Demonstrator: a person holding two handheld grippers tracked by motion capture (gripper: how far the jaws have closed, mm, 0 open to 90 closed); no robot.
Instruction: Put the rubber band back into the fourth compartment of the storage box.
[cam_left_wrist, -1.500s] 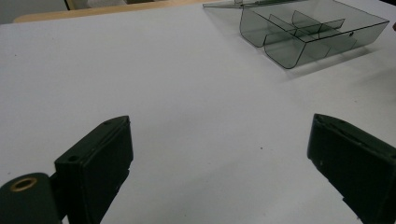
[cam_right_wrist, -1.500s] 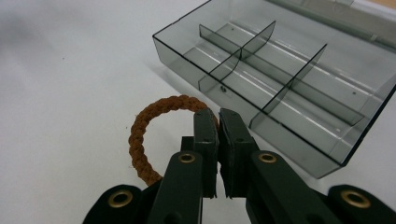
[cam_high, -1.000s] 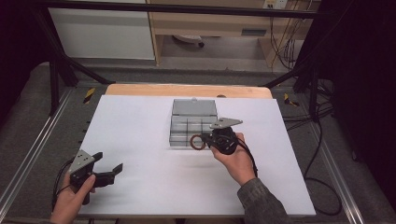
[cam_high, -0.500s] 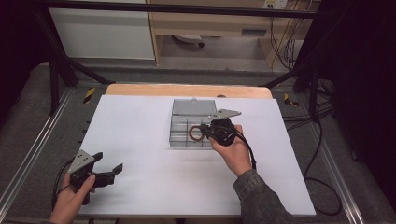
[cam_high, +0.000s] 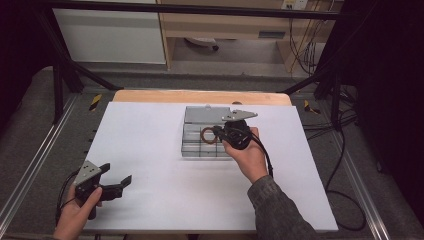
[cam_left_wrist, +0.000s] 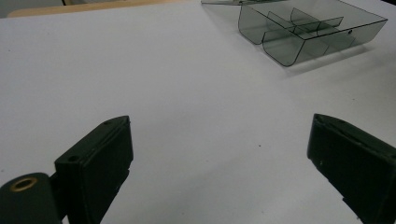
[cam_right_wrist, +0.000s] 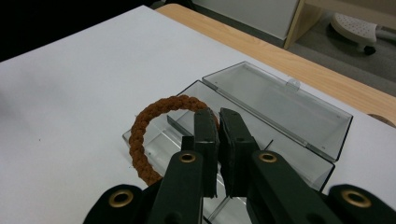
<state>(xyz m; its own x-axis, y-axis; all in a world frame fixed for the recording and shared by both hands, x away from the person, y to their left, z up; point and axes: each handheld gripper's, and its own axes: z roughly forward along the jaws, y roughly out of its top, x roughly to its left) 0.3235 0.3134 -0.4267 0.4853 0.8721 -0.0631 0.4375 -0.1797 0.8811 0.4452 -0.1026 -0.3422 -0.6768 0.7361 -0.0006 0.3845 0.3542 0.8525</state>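
From the high view I see my right tongs (cam_high: 216, 131) over the clear divided box (cam_high: 196, 145), gripping a brown braided ring (cam_high: 206, 135); my left tongs (cam_high: 116, 178) gape empty over the bench (cam_high: 150, 150). In the left gripper view the box (cam_left_wrist: 308, 32) is far. In the right gripper view the jaws pinch the ring (cam_right_wrist: 144, 130), hiding its right part.

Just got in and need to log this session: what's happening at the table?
A person works with a tool in each hand. The right tool is shut on a brown braided ring, holding it over the open clear divided box. The left tool is open, off at the near left of the table, holding nothing.
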